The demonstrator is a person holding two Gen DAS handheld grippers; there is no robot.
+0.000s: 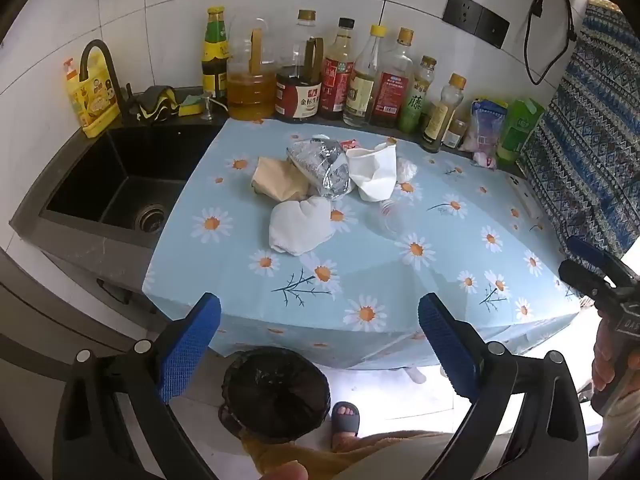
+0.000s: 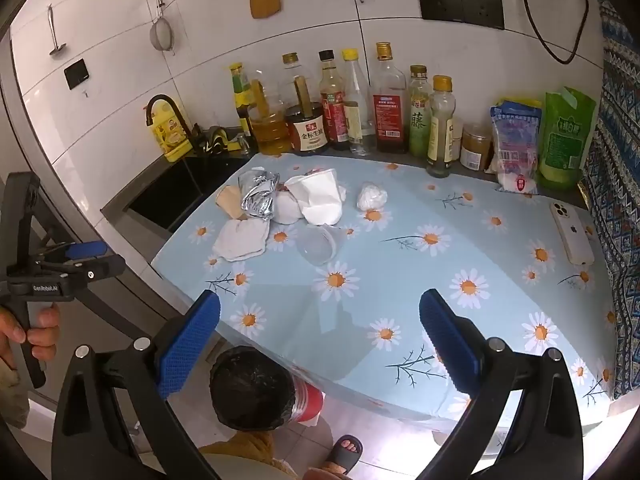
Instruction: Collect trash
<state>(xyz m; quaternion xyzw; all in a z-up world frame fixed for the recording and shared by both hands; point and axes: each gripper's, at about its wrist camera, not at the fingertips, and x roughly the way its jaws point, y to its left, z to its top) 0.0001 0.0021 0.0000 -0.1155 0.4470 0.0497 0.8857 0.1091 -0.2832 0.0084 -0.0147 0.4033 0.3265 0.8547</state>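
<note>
Both the left gripper [image 1: 319, 336] and right gripper [image 2: 319, 334] gape wide, holding nothing. The trash [image 1: 320, 184] sits heaped at the far left of the table [image 1: 400, 300]; the bin [image 1: 276, 392] stands below its near edge. Risk: the clear cup [image 2: 318, 245] could slip or roll if pinched off-centre

The left gripper's handle [image 2: 44, 288] reads "GenRobot.AI"; behind the daisy tablecloth [image 2: 400, 280], a dark jar [image 2: 306, 128] reads "金标生抽" and a green bottle [image 2: 419, 120] "藤".

trash pile [image 1: 320, 184]: foil, crushed paper cup, napkins | on tablecloth, far side | lined bin [image 1: 276, 396]: floor below
</note>
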